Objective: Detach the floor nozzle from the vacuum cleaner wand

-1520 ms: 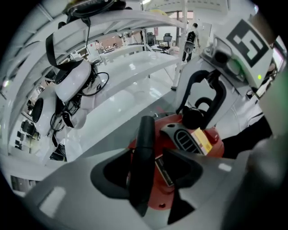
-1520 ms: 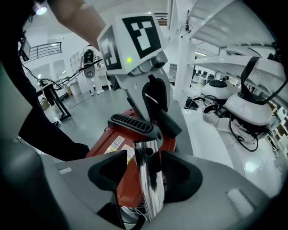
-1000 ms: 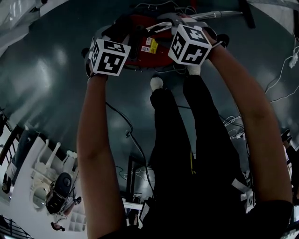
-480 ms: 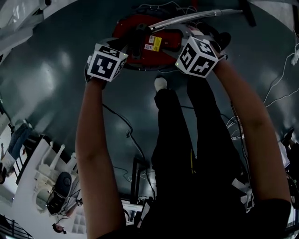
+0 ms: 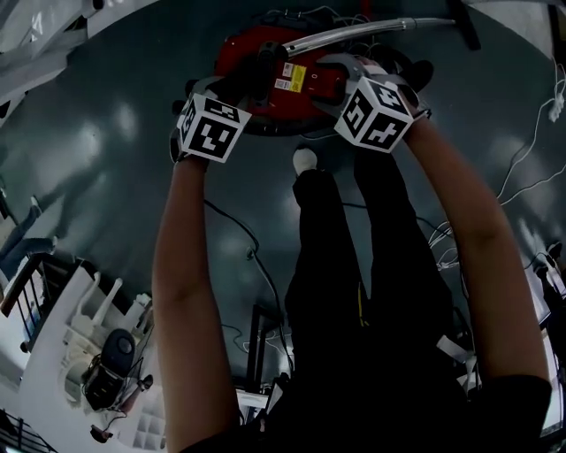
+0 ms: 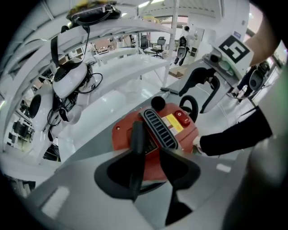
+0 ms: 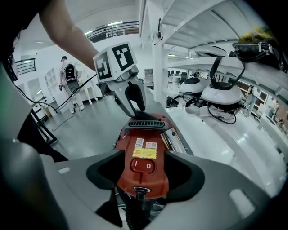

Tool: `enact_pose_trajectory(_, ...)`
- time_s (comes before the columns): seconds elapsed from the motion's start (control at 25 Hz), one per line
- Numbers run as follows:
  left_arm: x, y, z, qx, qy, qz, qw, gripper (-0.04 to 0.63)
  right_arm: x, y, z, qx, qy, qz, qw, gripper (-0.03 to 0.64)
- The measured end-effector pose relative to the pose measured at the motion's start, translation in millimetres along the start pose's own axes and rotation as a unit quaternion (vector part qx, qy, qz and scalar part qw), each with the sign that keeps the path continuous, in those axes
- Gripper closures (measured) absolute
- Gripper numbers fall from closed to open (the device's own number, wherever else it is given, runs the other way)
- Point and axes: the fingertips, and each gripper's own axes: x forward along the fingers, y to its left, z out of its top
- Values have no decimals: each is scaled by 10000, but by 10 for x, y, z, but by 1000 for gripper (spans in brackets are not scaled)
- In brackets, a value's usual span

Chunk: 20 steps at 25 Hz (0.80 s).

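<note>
Red vacuum (image 5: 309, 97) down on the grey floor (image 5: 106, 133), right by a white shoe (image 5: 303, 159). Shiny wand (image 5: 354, 34) lying across its top, reaching out to the far side. Dark bar (image 5: 466, 26) at the far tip of it, likely the nozzle, but too small to be sure. Well away from both tools.

Left tool (image 6: 151, 138) hanging over the vent (image 6: 157, 128) side of the vacuum, pointing almost straight down. Open a good way, just now opening wider, with nothing held. Right tool (image 7: 144, 157) over the switch (image 7: 144, 165) end, open too, with the red top in the gap and no squeeze on it to be seen.

Not yet at the joint. Probably a stiff, light plastic nozzle on a hard, smooth metal tube. Slippery for pads, so best to pinch the wand close to the joint and take the nozzle by its neck with the other tool. Then pull straight apart, maybe with a small twist. Could need a press on a catch first. Careful: easy for the vacuum to roll.
</note>
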Motion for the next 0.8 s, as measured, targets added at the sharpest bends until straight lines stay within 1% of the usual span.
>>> enact_pose_trajectory(0.08,-70,-10,-20,-25,-129,226,9997,416,-52,55,3,30,4,-47,10000,344)
enact_pose_trajectory(0.16,-190,-57,-24,-89,-333,411,9986,439,-132,111,42,72,-23,-112,9999,344)
enact_pose_trajectory(0.28,-420,-252,24,-400,-733,407,9957,482,-296,188,160,238,-153,-281,9992,370)
enact_pose_trajectory(0.4,-734,-511,161,-743,-1399,383,9866,551,-494,306,313,592,-367,-485,9964,419)
enact_pose_trajectory(0.48,-965,-689,226,-943,-1718,380,9799,579,-645,397,416,808,-476,-662,9934,470)
enact_pose_trajectory(0.64,-1403,-935,354,-1135,-2112,428,9699,584,-977,542,594,1063,-511,-1095,9870,553)
enact_pose_trajectory(0.8,-1802,-1063,392,-1377,-2369,327,9612,584,-1289,698,785,1492,-538,-1409,9772,585)
